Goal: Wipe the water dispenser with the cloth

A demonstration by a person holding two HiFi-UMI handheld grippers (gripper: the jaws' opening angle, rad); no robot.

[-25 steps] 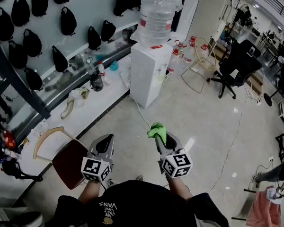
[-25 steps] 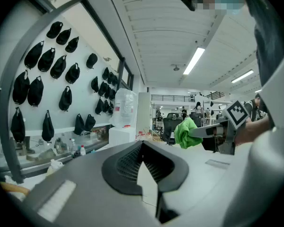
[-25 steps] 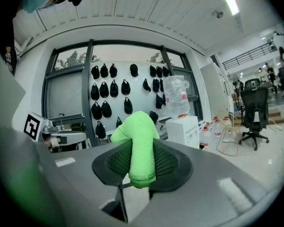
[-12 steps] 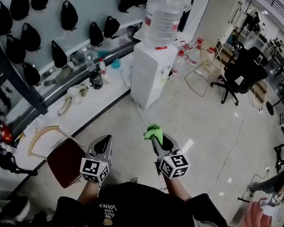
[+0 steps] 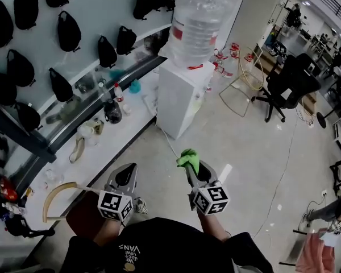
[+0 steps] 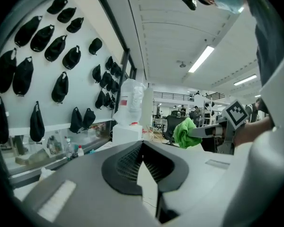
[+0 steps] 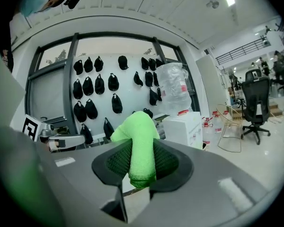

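1. The person stood well apart from the water dispenser [image 5: 179, 98], which was by the wall ledge with a big bottle [image 5: 196, 21] on top. I think the wiping had not begun.
2. The right gripper [image 5: 191, 166] pinched the green cloth [image 5: 188, 157] tight. The left gripper [image 5: 125, 176] was closed on nothing.
3. Next, I think, the cloth had to be carried over to touch the dispenser.
4. Its taps were too small to see.

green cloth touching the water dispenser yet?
Apart. Head view: the cloth is clamped in the right hand-held gripper, with a stretch of bare floor between it and the water dispenser.
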